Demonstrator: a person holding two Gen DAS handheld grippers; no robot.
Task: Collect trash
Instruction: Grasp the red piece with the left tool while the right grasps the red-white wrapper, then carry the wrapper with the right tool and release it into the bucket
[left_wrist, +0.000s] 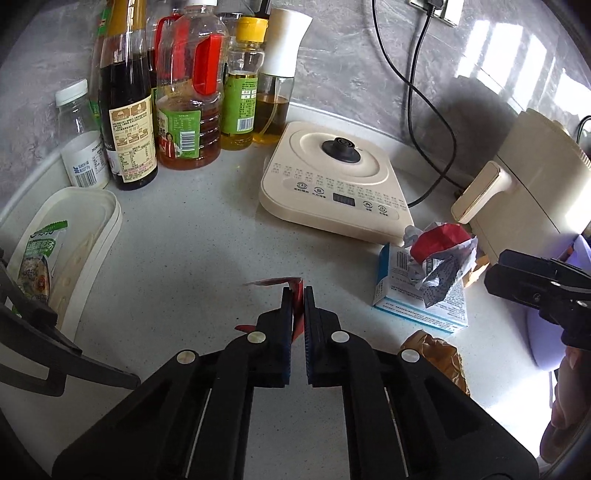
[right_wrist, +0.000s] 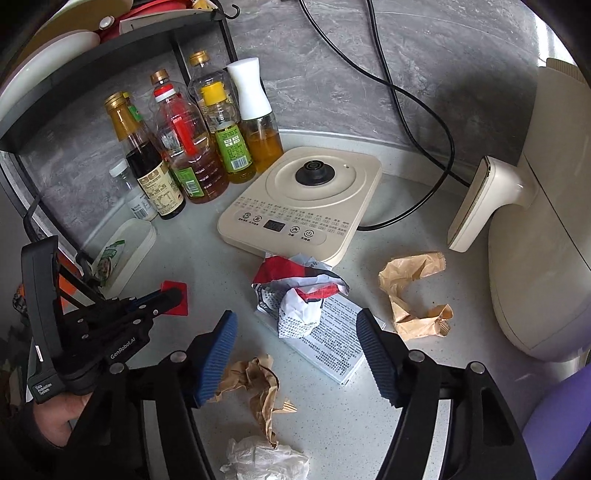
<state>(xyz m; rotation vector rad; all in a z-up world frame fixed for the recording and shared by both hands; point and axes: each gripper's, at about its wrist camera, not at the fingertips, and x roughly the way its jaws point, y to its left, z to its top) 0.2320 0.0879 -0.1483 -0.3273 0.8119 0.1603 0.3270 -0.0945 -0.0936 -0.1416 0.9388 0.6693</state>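
My left gripper (left_wrist: 297, 295) is shut on a thin red wrapper (left_wrist: 271, 283) that lies on the speckled counter; the right wrist view shows the same red wrapper (right_wrist: 176, 295) under its tips. My right gripper (right_wrist: 297, 314) is open, low over a crumpled red-and-white paper (right_wrist: 299, 291) resting on a flat blue-and-white carton (right_wrist: 332, 343); its pads touch neither. A crumpled brown paper (right_wrist: 255, 384) lies beside its left finger, another brown paper (right_wrist: 410, 295) lies to the right, and a white tissue wad (right_wrist: 266, 461) is at the bottom.
Several sauce and oil bottles (left_wrist: 184, 96) stand at the back left. A cream heater base (left_wrist: 332, 184) with a black cable sits mid-counter, a cream appliance (right_wrist: 535, 221) at right. A white tray (left_wrist: 92, 221) holding a green packet lies left. A black rack (right_wrist: 110, 48) overhangs the corner.
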